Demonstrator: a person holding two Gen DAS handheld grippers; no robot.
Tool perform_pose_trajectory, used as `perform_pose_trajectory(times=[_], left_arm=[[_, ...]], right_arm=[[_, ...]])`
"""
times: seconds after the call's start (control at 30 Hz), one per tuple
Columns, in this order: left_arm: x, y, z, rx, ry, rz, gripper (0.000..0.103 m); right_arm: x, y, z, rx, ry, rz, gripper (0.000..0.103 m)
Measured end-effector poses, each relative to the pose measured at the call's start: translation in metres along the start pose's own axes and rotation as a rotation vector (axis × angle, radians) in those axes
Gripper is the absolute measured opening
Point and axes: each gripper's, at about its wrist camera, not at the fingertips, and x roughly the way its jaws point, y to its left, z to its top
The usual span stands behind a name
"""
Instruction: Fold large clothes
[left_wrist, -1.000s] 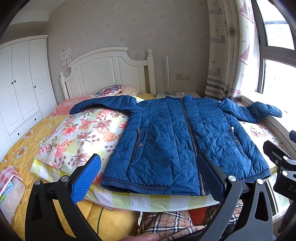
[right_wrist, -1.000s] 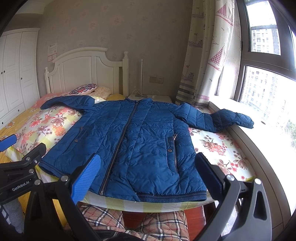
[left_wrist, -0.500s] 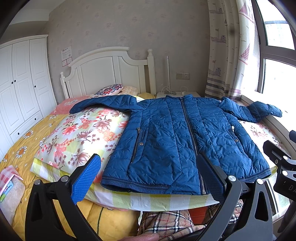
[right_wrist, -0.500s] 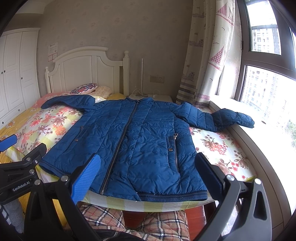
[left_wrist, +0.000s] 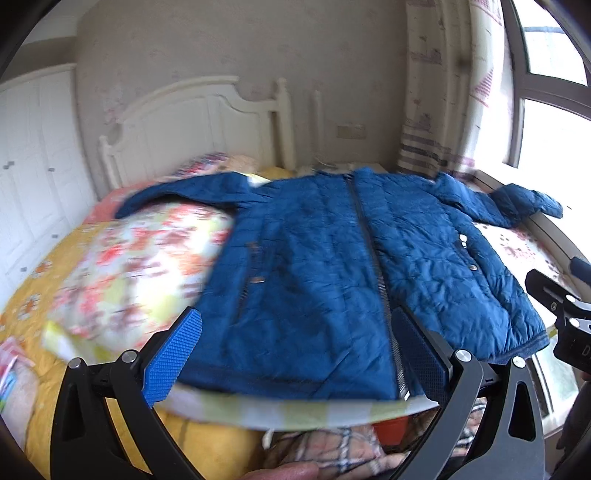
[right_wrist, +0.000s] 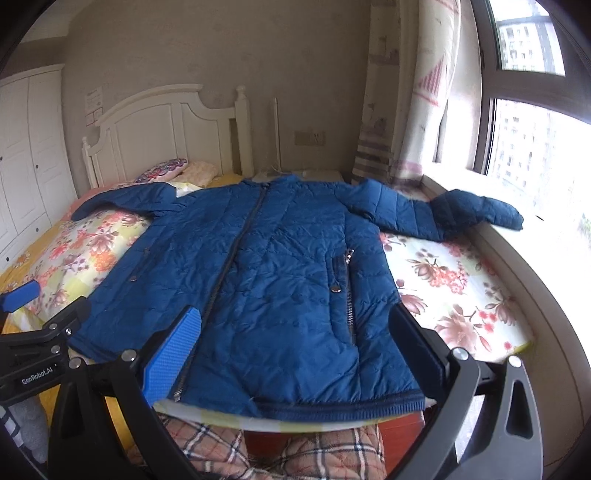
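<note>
Jaws of both grippers (left_wrist: 295, 347) (right_wrist: 295, 347) spread wide, empty, above the blue jacket's (right_wrist: 280, 280) hem.

A plain blue quilted jacket (right_wrist: 280, 280) lies over a floral quilt (right_wrist: 454, 291) above plaid fabric (right_wrist: 332, 454).

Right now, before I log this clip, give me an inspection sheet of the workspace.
Surface: bed with floral quilt, yellow sheet at its left.
Job's things: blue jacket lying flat, front up, zipped, both sleeves spread; right sleeve end rests on the window ledge.
Clutter: pillows by the headboard; plaid fabric below the bed's near edge.
Grippers: left gripper open, holding nothing; right gripper open, holding nothing; both above the hem.
Cables: thin white ones at the nightstand, unclear.
Surroundings: white wardrobe, curtain, window.
</note>
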Motion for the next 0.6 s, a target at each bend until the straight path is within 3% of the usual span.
perform_pose_trajectory(times=[0.13, 0.23, 0.33, 0.47, 0.6], left_arm=[[0.098, -0.029, 0.028, 0.092, 0.18, -0.092, 0.099], [0.161, -0.037, 0.056, 0.097, 0.286, -0.155, 0.099], [0.214, -0.033, 0.085, 0.063, 0.304, -0.153, 0.099], [0.273, -0.009, 0.106, 0.005, 0.321, -0.127, 0.099], [0.319, 0.016, 0.107, -0.042, 0.379, -0.127, 0.099]], right_arm=[[0.069, -0.048, 0.009, 0.052, 0.097, -0.081, 0.101], [0.118, -0.107, 0.019, 0.189, 0.168, -0.125, 0.101], [0.164, -0.177, 0.033, 0.362, 0.199, -0.155, 0.101], [0.217, -0.241, 0.055, 0.451, 0.198, -0.25, 0.101], [0.262, -0.294, 0.077, 0.529, 0.198, -0.323, 0.098]])
